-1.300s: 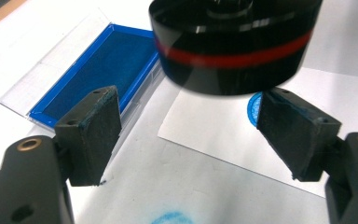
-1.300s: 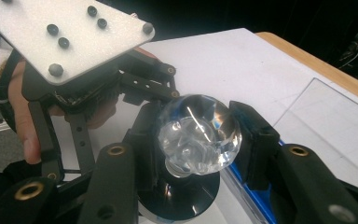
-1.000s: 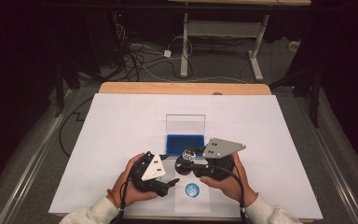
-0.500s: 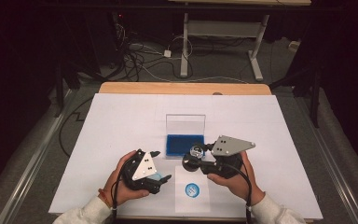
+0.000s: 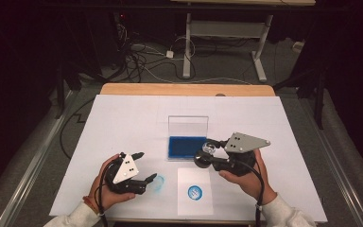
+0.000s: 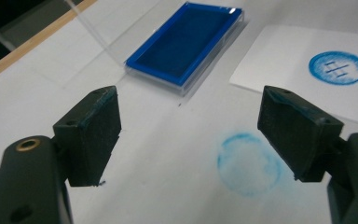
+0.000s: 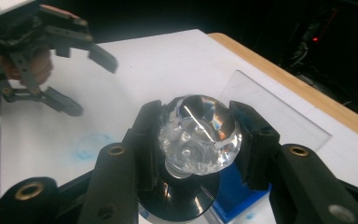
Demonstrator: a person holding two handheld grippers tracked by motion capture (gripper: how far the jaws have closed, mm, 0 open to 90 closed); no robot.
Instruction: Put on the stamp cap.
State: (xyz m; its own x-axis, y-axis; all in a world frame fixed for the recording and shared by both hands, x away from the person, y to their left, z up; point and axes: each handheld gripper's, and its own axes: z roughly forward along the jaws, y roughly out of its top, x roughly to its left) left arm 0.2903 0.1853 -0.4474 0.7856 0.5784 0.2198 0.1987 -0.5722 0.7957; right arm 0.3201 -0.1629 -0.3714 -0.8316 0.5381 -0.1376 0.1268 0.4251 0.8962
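Fingers right (image 7: 198, 140): clamped on crystal stamp (image 7: 198, 135) | fingers left (image 6: 200, 135): apart, closing, nothing between, stamp well apart

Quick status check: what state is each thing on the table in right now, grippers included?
Ink pad: lid open, standing upright behind it.
Stamp: clamped in the right gripper, above the ink pad.
Left gripper: open, empty, jaws just been closing a little.
Paper sheet: flat, one crisp blue print.
Table cover: faint blue ring smudge.

One ink pad (image 5: 186, 146), one stamp (image 7: 196, 135), one paper sheet (image 5: 194, 191), two blue prints.
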